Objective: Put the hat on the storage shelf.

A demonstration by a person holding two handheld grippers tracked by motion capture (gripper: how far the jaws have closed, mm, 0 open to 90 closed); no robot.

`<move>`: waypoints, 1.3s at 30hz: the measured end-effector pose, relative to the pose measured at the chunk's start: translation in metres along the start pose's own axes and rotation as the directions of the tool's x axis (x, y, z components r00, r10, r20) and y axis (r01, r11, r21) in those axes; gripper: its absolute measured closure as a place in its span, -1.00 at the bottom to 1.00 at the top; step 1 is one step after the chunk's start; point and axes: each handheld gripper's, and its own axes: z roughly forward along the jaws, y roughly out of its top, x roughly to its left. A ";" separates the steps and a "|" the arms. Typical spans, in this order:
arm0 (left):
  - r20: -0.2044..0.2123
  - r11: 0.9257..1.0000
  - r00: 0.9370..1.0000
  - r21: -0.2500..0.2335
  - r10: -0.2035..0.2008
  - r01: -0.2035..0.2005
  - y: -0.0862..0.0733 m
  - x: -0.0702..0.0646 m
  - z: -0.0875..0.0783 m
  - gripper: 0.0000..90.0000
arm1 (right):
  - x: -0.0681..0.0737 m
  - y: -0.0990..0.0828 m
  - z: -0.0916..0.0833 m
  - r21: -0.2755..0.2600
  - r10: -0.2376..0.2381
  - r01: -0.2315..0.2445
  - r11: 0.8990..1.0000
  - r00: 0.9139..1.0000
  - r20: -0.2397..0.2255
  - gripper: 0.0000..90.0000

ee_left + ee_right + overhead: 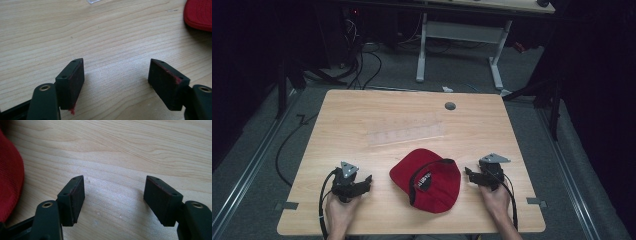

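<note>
A red cap (pixel 428 181) lies upside down on the wooden table (pixel 362 110), near the front middle, with a black label inside it. My left gripper (pixel 367 182) rests on the table to the cap's left, pointing toward it. Its jaws stand open over bare wood (pixel 116 68), and the cap's red edge (pixel 200 13) sits off to the upper right. On the cap's right side my right gripper (pixel 469 175) also rests on the table, pointing at the cap. It is open too (pixel 113 185), nothing between its pads, with the cap (pixel 10 177) at the left edge.
A clear plastic strip with several compartments (pixel 407 132) lies across the table's middle, behind the cap. A grey round grommet (pixel 450 106) sits near the far edge. Beyond the table stand a white desk frame (pixel 459 45) and cables on the floor.
</note>
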 end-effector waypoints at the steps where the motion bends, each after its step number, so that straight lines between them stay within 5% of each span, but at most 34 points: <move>1: 0.000 1.000 1.000 0.000 0.000 0.000 0.000 0.000 0.000 -0.37 | 0.000 0.000 0.000 0.000 0.000 0.000 1.000 1.000 0.000 -0.26; 17: 0.008 1.000 1.000 0.006 0.003 -0.003 -0.001 -0.001 0.000 -0.43 | 0.000 0.001 0.002 0.006 -0.021 0.021 1.000 1.000 -0.016 -0.37; 25: 0.007 1.000 1.000 0.006 0.002 -0.002 -0.001 -0.001 0.000 -0.44 | -0.001 0.002 -0.001 0.007 0.006 -0.006 1.000 1.000 -0.030 -0.21; 32: 0.006 1.000 1.000 0.007 0.002 -0.003 -0.001 -0.001 0.000 -0.44 | 0.006 0.006 -0.019 -0.081 0.003 -0.015 0.997 0.988 -0.152 -0.17; 39: 0.006 1.000 1.000 0.007 0.002 -0.002 -0.001 -0.001 0.000 -0.44 | 0.014 0.012 -0.040 -0.150 -0.034 0.000 0.989 0.974 -0.225 -0.25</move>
